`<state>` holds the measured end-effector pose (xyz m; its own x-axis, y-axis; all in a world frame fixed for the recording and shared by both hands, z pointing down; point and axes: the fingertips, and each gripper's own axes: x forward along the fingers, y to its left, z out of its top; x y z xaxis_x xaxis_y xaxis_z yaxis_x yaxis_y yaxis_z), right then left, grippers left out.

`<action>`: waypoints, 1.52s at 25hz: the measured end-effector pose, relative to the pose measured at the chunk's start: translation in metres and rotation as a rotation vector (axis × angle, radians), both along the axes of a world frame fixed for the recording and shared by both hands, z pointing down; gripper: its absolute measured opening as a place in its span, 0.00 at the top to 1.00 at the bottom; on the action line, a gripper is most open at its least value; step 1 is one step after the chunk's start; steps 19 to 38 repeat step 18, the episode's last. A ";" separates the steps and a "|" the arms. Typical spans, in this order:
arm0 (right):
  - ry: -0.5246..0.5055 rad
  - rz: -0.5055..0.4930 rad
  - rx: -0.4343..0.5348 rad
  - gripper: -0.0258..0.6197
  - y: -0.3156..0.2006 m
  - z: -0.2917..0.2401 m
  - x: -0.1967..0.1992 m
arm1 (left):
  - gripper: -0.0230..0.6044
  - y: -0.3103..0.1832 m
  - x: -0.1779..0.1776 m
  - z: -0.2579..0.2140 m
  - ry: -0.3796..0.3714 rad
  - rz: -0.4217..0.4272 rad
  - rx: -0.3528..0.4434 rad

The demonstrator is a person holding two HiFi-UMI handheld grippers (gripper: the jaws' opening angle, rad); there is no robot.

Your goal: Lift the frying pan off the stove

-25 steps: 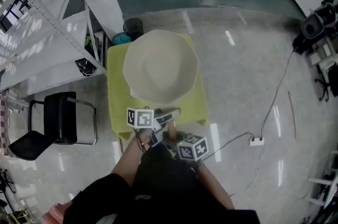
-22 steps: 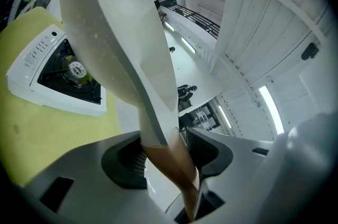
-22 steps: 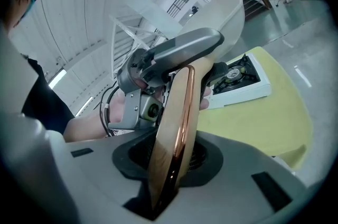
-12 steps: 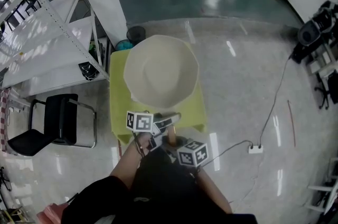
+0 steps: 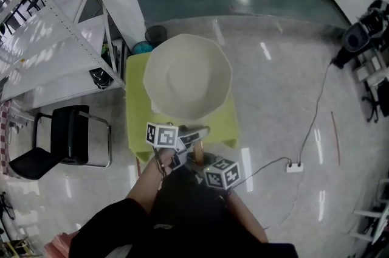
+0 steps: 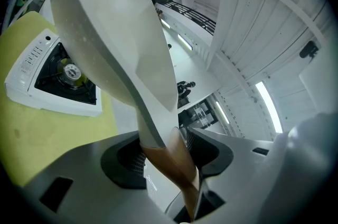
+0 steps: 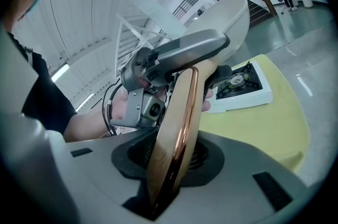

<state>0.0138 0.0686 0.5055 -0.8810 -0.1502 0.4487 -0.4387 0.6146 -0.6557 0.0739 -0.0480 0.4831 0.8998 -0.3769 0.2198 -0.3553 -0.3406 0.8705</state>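
Note:
A cream frying pan (image 5: 187, 77) with a wooden handle (image 5: 197, 154) hangs in the air above a white single-burner stove (image 6: 53, 80) on a yellow table (image 5: 137, 129). In the head view the pan hides the stove. My left gripper (image 6: 169, 149) is shut on the handle (image 6: 171, 165) close to the pan's bowl (image 6: 111, 27). My right gripper (image 7: 174, 157) grips the handle (image 7: 177, 133) further back, behind the left gripper (image 7: 179, 56). Its jaws have just been opening a little with the handle still between the pads. The stove (image 7: 243, 85) stands bare below.
A black chair (image 5: 61, 144) stands left of the table beside white metal shelving (image 5: 55, 38). A dark bin (image 5: 155, 33) sits behind the table. A cable and power strip (image 5: 294, 167) lie on the glossy floor to the right.

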 end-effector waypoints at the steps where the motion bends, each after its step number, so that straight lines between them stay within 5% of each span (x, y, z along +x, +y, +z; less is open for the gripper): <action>1: 0.001 0.003 0.001 0.78 -0.001 0.000 -0.001 | 0.56 -0.001 0.000 0.000 0.000 0.004 0.000; 38: 0.011 0.001 0.008 0.78 -0.006 0.003 -0.016 | 0.56 -0.005 -0.012 0.003 0.007 0.029 -0.003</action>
